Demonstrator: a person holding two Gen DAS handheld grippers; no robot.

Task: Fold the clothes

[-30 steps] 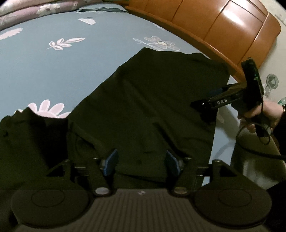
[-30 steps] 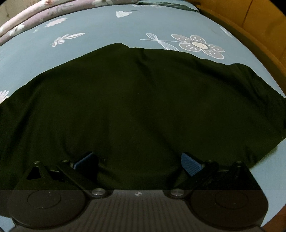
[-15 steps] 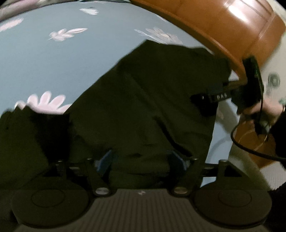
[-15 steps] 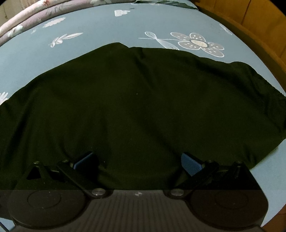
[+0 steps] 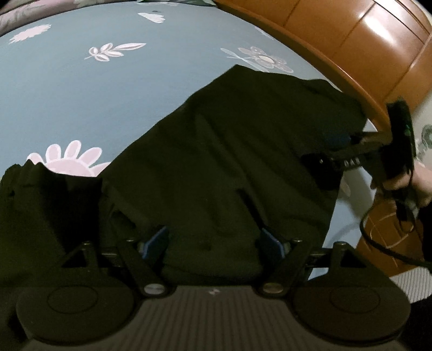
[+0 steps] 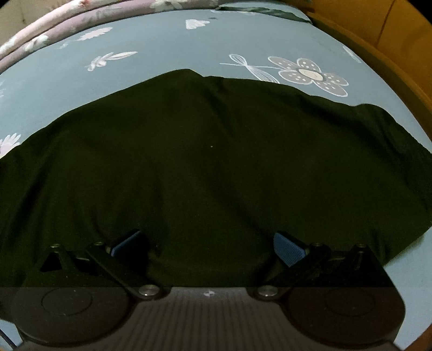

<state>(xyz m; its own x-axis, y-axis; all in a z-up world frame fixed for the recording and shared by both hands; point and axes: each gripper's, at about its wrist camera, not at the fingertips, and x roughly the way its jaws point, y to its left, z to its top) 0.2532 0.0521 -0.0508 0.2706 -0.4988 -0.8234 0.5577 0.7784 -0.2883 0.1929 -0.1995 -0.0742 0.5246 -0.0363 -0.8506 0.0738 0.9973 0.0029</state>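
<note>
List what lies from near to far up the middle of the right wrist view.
right gripper → dark garment → blue floral bedsheet → pink floral quilt at the far edge.

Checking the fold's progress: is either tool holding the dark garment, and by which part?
Neither. The left tool and right tool stand open over the dark garment.
</note>
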